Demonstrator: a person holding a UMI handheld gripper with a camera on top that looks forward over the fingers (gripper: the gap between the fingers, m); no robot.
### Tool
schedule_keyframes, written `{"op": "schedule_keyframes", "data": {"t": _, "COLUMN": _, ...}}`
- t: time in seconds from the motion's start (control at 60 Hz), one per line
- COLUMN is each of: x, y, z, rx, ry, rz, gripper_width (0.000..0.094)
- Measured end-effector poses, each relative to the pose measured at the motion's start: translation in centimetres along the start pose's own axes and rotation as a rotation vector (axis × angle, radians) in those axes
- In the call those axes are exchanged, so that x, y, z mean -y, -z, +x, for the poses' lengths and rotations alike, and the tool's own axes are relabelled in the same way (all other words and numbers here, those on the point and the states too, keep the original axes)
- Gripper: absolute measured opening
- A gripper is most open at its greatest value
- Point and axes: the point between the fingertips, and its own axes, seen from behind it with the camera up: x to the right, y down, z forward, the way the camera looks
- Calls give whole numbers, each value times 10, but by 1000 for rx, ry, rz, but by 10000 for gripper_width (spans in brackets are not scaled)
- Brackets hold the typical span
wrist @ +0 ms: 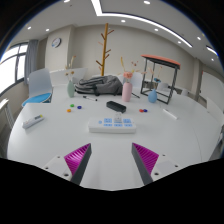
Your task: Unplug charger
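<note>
A white power strip (112, 124) lies flat on the white table (60, 140), a short way beyond my fingers and about midway between them. Whether a charger is plugged into it I cannot make out. A small black block (117, 105) lies further back, just past the strip. My gripper (112, 160) is open and empty, held above the table's near part, with its magenta pads (78, 158) wide apart.
A white object (33, 121) lies to the left on the table. Small coloured bits (70, 108) lie further back. A grey bag (97, 85) and a pink bottle (127, 86) stand at the far edge. Beyond are a wooden coat stand (105, 45), a red-topped table (160, 64) and a chair (38, 90).
</note>
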Motion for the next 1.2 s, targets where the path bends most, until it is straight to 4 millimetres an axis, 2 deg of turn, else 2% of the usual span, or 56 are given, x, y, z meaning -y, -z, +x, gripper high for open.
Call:
{"op": "schedule_keyframes", "data": {"t": 0.067, "x": 5, "y": -14, "z": 10, "rx": -7, "ry": 3, "rz": 21, "gripper_width": 854}}
{"op": "schedule_keyframes", "data": {"t": 0.267, "x": 27, "y": -69, "z": 21, "rx": 20, "ry": 16, "rz": 71, "gripper_width": 855}}
{"op": "schedule_keyframes", "data": {"t": 0.467, "x": 53, "y": -136, "z": 22, "rx": 63, "ry": 41, "rz": 99, "gripper_width": 854}}
{"op": "schedule_keyframes", "data": {"t": 0.667, "x": 68, "y": -200, "z": 18, "rx": 88, "ry": 33, "rz": 85, "gripper_width": 853}}
{"op": "schedule_keyframes", "data": {"t": 0.8, "x": 72, "y": -229, "z": 18, "rx": 97, "ry": 20, "rz": 63, "gripper_width": 852}}
{"op": "schedule_keyframes", "data": {"t": 0.933, "x": 75, "y": -241, "z": 17, "rx": 108, "ry": -3, "rz": 48, "gripper_width": 838}}
{"op": "schedule_keyframes", "data": {"t": 0.95, "x": 74, "y": -242, "z": 16, "rx": 112, "ry": -8, "rz": 46, "gripper_width": 806}}
{"op": "schedule_keyframes", "data": {"t": 0.967, "x": 73, "y": -243, "z": 16, "rx": 114, "ry": -15, "rz": 43, "gripper_width": 733}}
{"op": "schedule_keyframes", "data": {"t": 0.983, "x": 73, "y": -243, "z": 14, "rx": 121, "ry": -22, "rz": 38, "gripper_width": 610}}
{"op": "schedule_keyframes", "data": {"t": 1.0, "x": 72, "y": -244, "z": 11, "rx": 133, "ry": -30, "rz": 34, "gripper_width": 385}}
{"op": "schedule_keyframes", "data": {"t": 1.017, "x": 73, "y": -244, "z": 24, "rx": 109, "ry": -35, "rz": 32, "gripper_width": 210}}
{"op": "schedule_keyframes", "data": {"t": 1.033, "x": 75, "y": -244, "z": 28, "rx": 100, "ry": -30, "rz": 44, "gripper_width": 208}}
{"op": "schedule_keyframes", "data": {"t": 1.05, "x": 74, "y": -244, "z": 22, "rx": 122, "ry": -40, "rz": 34, "gripper_width": 190}}
{"op": "schedule_keyframes", "data": {"t": 1.133, "x": 74, "y": -245, "z": 22, "rx": 134, "ry": -49, "rz": 15, "gripper_width": 63}}
{"op": "schedule_keyframes", "data": {"t": 1.167, "x": 81, "y": -243, "z": 23, "rx": 147, "ry": -74, "rz": 22, "gripper_width": 54}}
{"op": "schedule_keyframes", "data": {"t": 1.2, "x": 101, "y": -237, "z": 27, "rx": 152, "ry": -84, "rz": 75, "gripper_width": 51}}
